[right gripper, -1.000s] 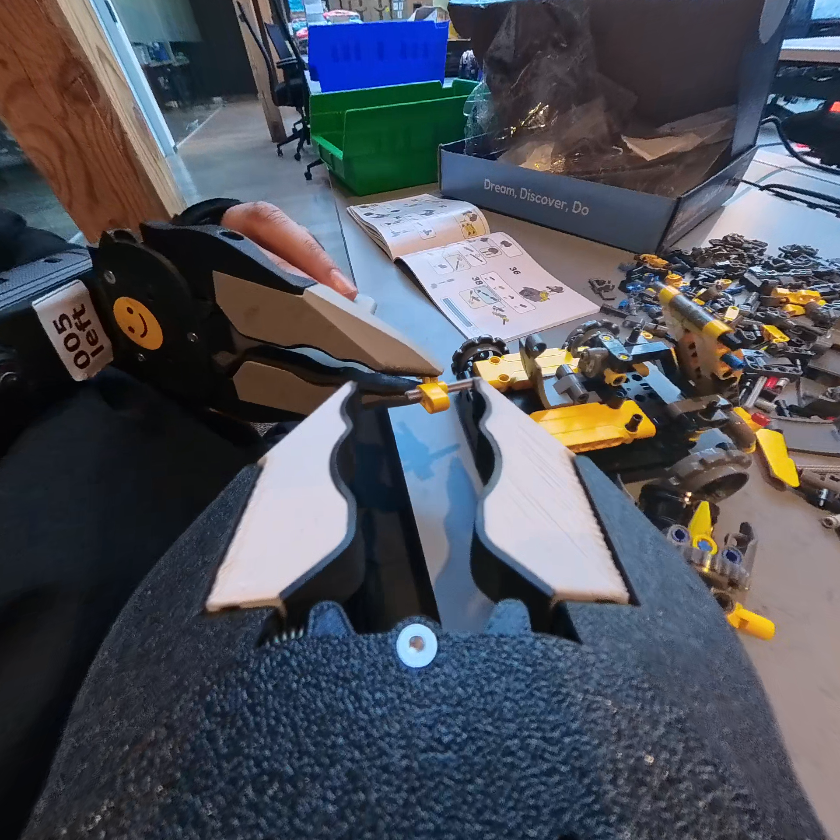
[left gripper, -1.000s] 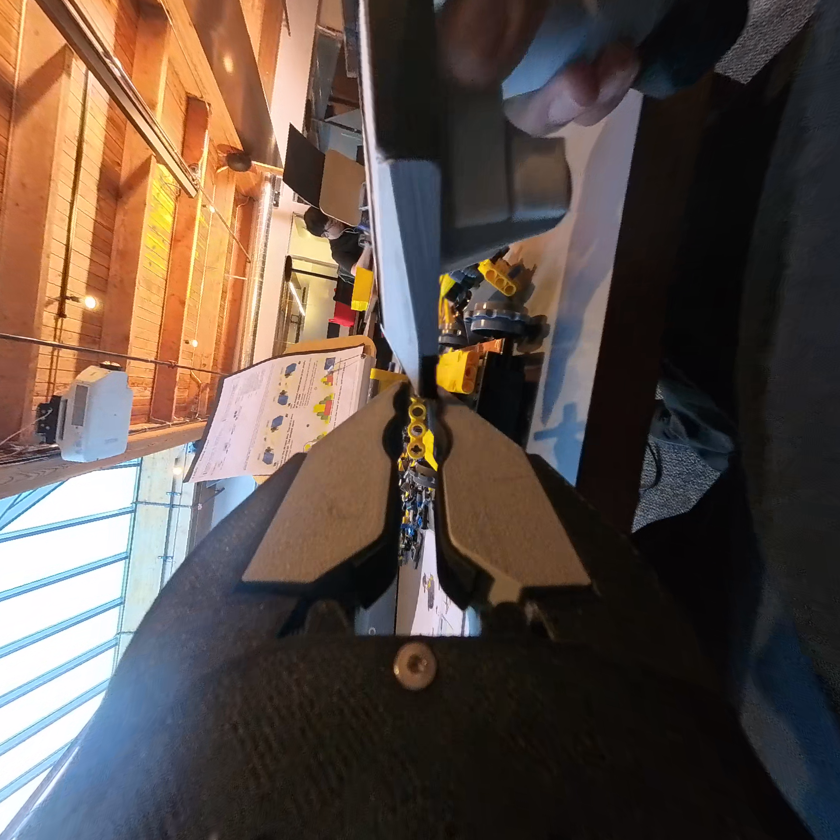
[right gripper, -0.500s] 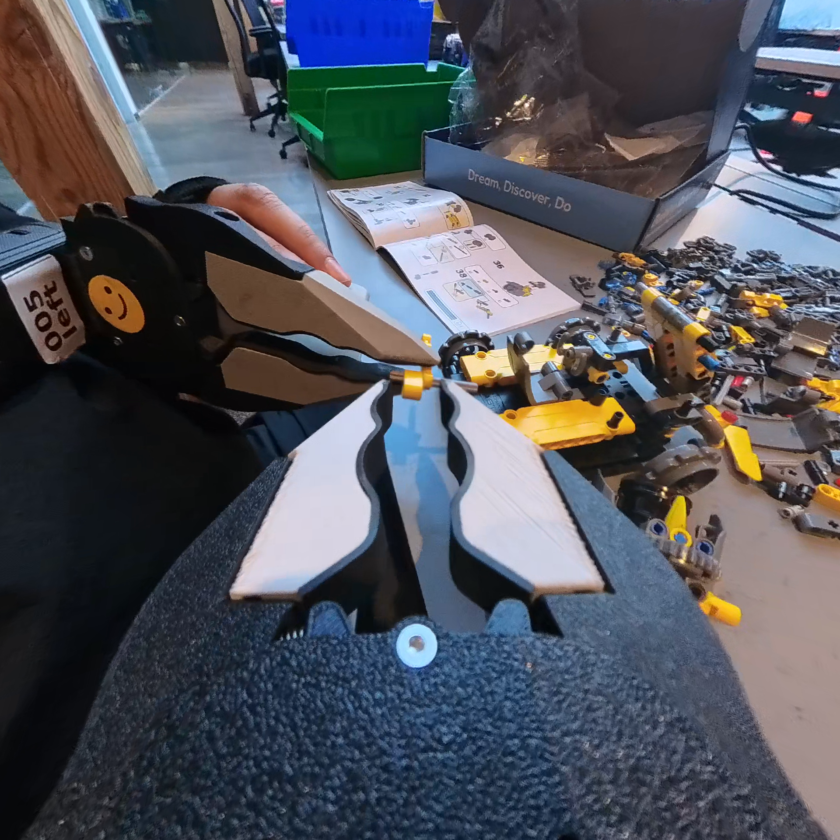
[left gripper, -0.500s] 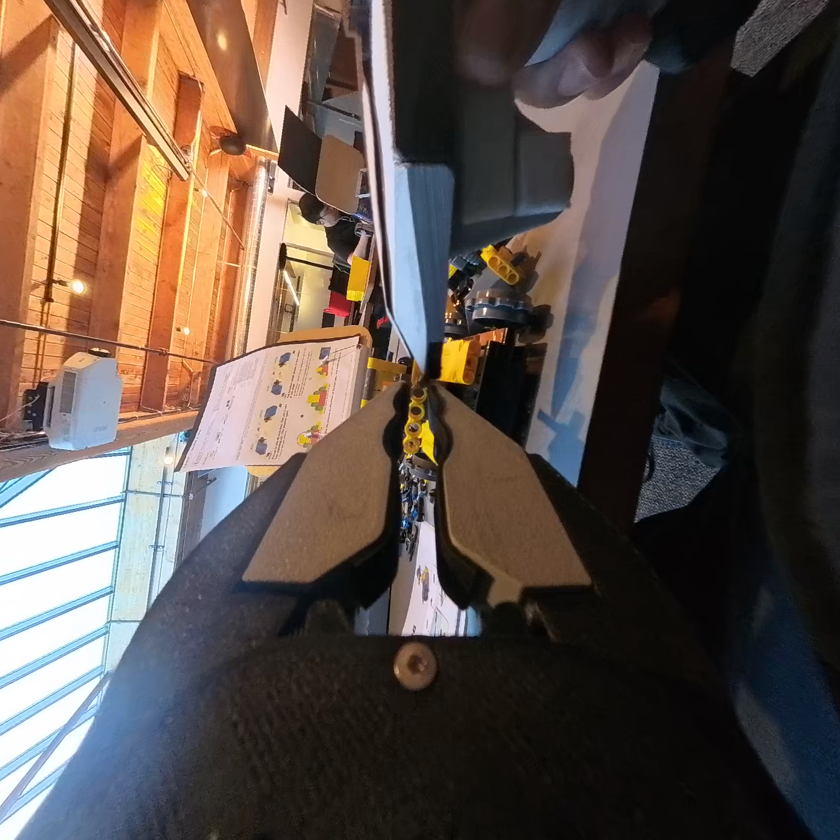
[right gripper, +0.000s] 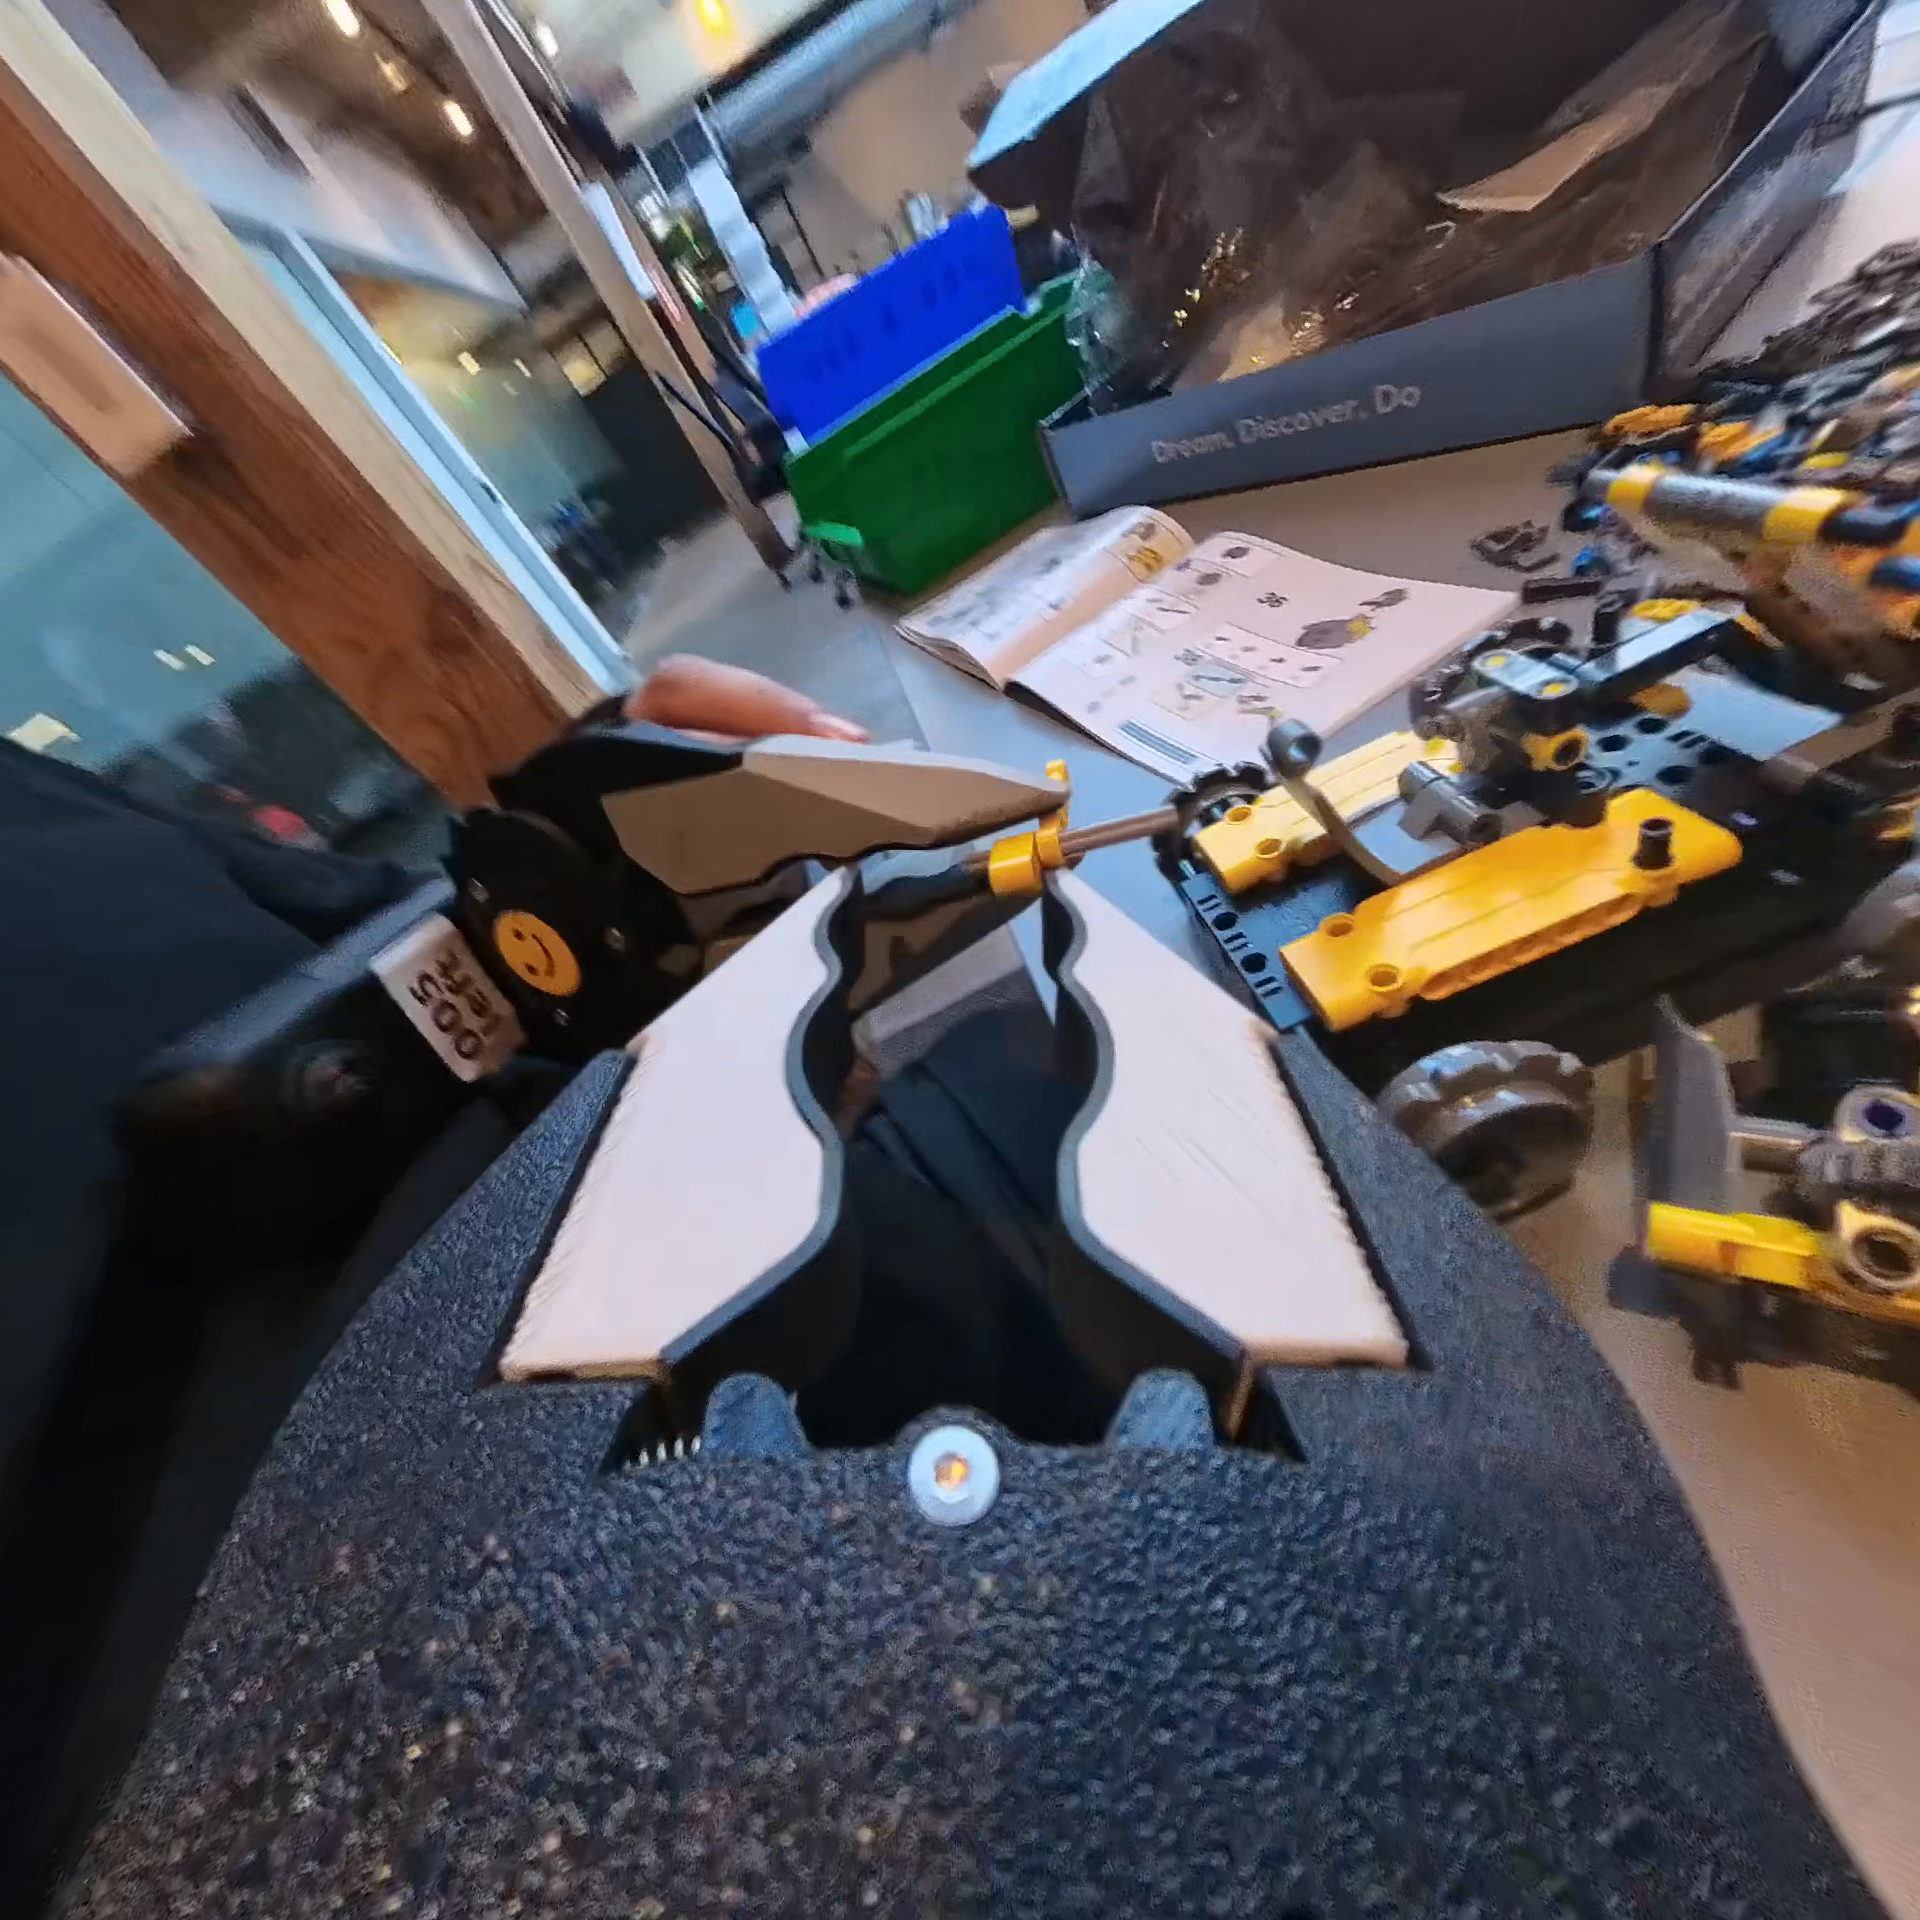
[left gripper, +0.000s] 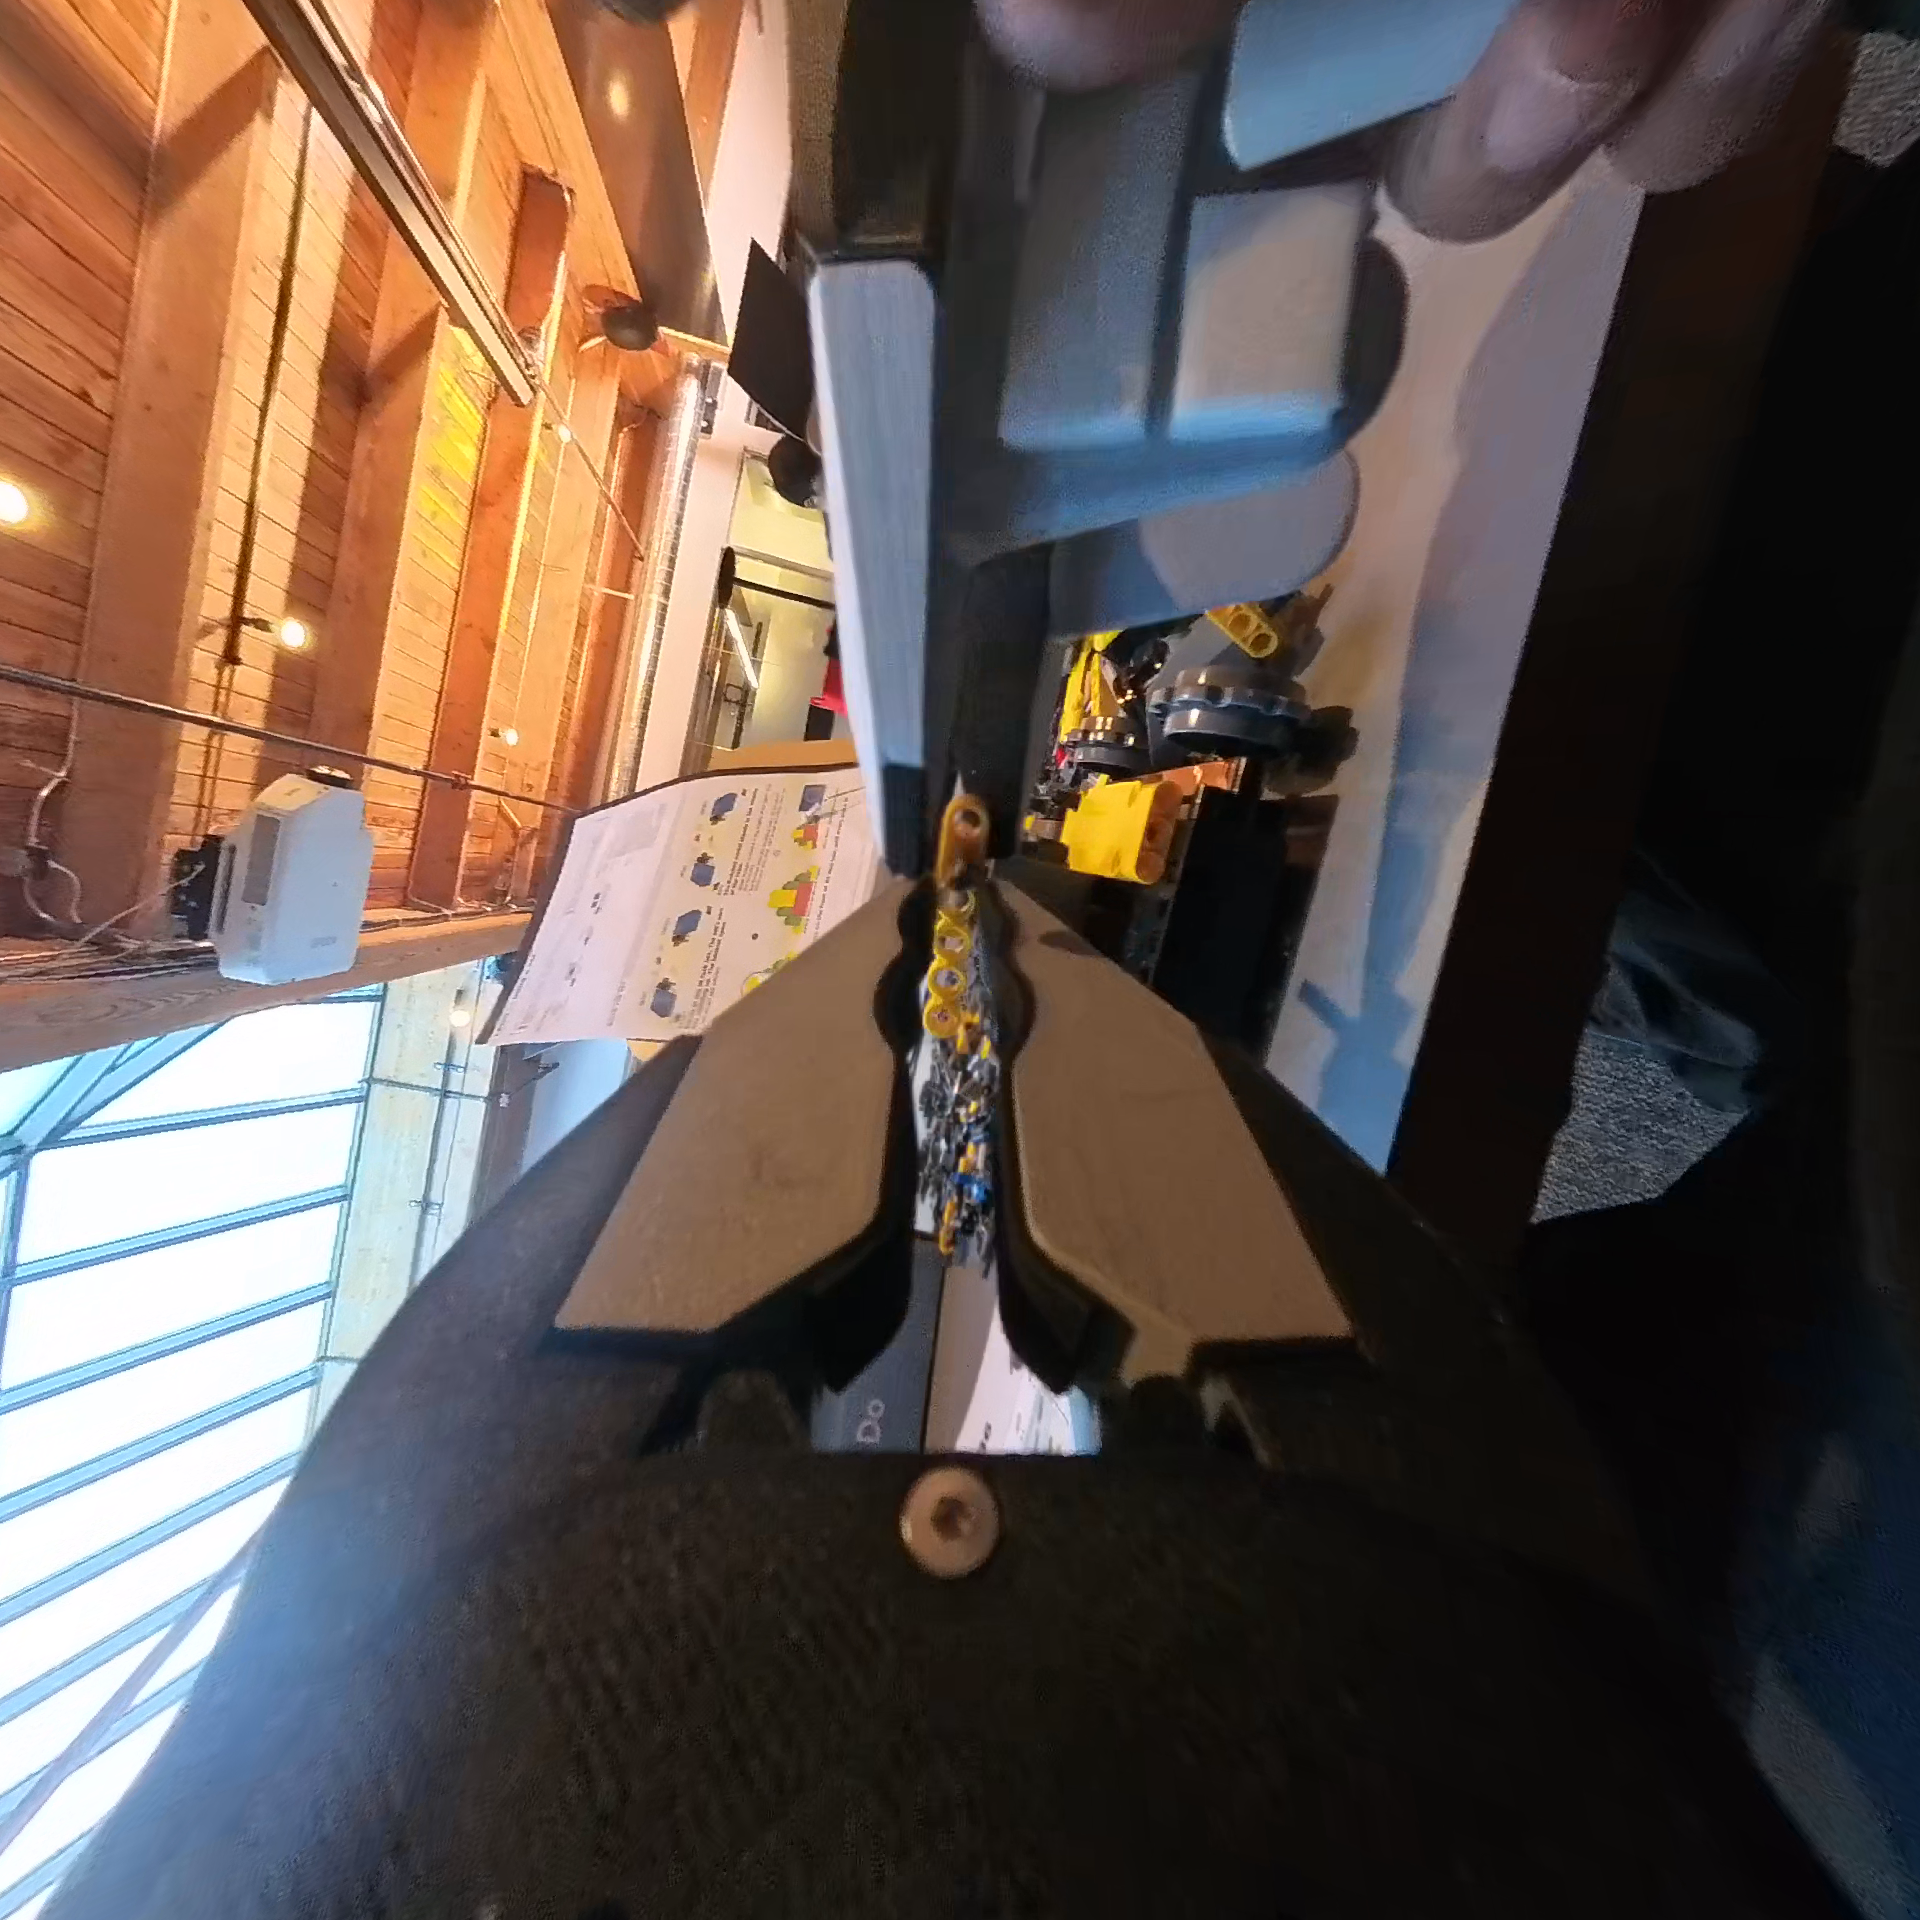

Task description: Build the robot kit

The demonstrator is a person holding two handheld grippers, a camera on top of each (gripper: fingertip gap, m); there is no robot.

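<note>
While left tongs (right gripper: 1039,831) grip, yellow piece (right gripper: 1023,850) meets right tongs (right gripper: 951,883).

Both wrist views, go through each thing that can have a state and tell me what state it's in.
left gripper: shut on the axle
axle: held level, yellow connector on it
right gripper: open, fingertips either side of the connector
instruction booklet: open, flat
cardboard box: open
</note>
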